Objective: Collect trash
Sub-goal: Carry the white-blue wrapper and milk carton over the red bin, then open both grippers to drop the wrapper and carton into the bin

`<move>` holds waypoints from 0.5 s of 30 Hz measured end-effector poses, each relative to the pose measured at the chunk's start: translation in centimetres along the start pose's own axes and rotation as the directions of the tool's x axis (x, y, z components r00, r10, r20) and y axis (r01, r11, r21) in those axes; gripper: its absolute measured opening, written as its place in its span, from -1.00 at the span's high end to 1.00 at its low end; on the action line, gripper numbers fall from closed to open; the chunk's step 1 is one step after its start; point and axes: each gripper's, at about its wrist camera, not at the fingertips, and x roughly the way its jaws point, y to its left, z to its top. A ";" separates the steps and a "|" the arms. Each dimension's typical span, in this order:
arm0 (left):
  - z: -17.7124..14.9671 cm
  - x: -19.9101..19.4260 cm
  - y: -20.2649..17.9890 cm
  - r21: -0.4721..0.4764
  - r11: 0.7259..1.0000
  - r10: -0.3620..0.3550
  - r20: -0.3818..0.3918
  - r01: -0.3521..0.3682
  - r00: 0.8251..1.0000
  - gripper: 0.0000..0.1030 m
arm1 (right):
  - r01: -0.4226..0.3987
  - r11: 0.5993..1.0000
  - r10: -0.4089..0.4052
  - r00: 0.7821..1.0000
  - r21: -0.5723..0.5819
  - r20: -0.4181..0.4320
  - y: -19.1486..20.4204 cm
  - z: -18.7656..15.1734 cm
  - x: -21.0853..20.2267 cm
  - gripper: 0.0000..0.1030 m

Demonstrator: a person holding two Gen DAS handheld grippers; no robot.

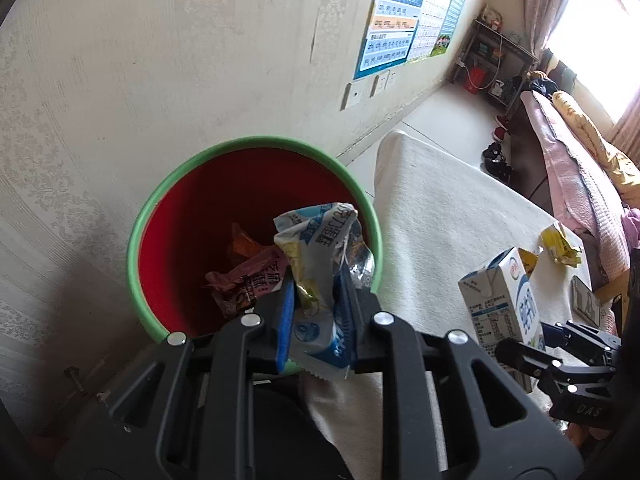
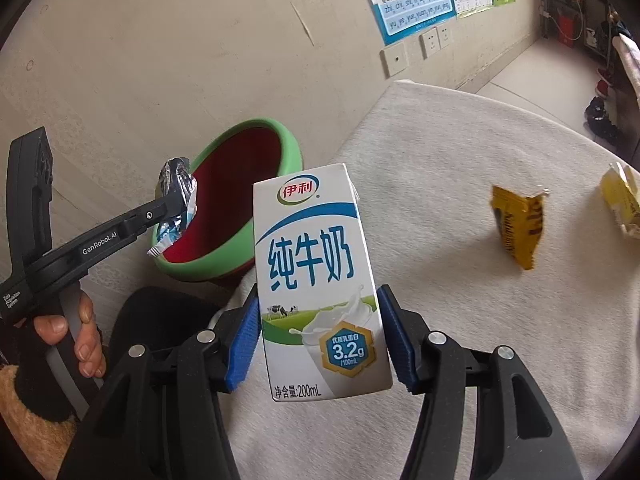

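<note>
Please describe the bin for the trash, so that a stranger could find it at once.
Look along the pale wall to the left end of the table's white cloth. There stands the round bin. Only it has a green rim and a red inside.

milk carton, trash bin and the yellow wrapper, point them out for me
milk carton (image 2: pixel 316 280): right wrist view, front face, on the blue lettering
trash bin (image 1: pixel 248 143): left wrist view, green rim, far side
yellow wrapper (image 2: pixel 518 226): right wrist view, middle of the wrapper
</note>
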 end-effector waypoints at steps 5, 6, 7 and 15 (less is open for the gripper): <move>1.1 0.6 2.1 -0.018 0.999 0.043 -0.001 -0.043 0.999 0.61 | -0.043 0.999 0.043 0.999 -0.031 -0.011 3.2 2.7 2.3 -0.06; 1.3 0.7 2.5 -0.027 0.999 0.047 -0.002 -0.047 0.999 0.61 | -0.046 0.998 0.046 0.999 -0.045 -0.014 3.9 3.2 2.7 -0.06; 1.4 0.8 2.9 -0.040 0.998 0.048 -0.002 -0.048 0.999 0.61 | -0.049 0.997 0.048 0.999 -0.060 -0.017 4.7 3.8 3.2 -0.07; 2.1 0.7 5.5 -0.139 0.987 0.083 0.026 -0.079 0.996 -0.02 | -0.077 0.992 0.078 0.997 -0.102 0.007 7.7 6.4 4.8 -0.27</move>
